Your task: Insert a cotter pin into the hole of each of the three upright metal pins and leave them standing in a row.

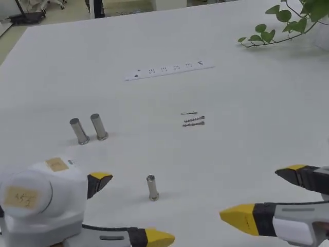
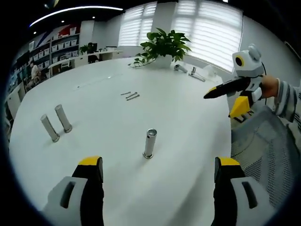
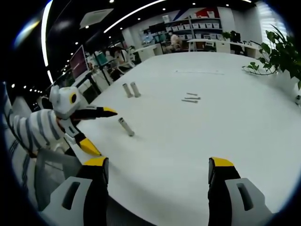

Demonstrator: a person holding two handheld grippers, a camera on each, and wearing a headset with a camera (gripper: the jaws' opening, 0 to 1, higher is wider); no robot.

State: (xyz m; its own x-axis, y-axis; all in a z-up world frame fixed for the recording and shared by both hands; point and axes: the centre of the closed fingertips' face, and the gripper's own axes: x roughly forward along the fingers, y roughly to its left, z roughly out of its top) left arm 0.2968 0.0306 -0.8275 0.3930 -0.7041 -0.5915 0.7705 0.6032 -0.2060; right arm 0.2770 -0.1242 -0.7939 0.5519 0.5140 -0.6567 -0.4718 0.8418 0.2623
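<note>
Three upright metal pins stand on the white table: two close together at the left (image 1: 78,131) (image 1: 98,126) and one alone nearer me (image 1: 152,187). In the left gripper view the lone pin (image 2: 149,143) stands straight ahead of my open left gripper (image 2: 157,172), with the pair (image 2: 55,124) farther left. Three cotter pins (image 1: 193,120) lie loose at mid-table, also seen as cotter pins (image 2: 130,95) and cotter pins (image 3: 191,98). My left gripper (image 1: 131,208) is low left in the head view. My right gripper (image 1: 259,195) hangs open at the low right, empty (image 3: 155,167).
A white power strip (image 1: 169,69) lies flat at the back of the table. A leafy plant (image 1: 288,23) reaches in at the far right corner. The table's near edge runs under both grippers. A mesh chair back (image 2: 263,146) sits beside the table.
</note>
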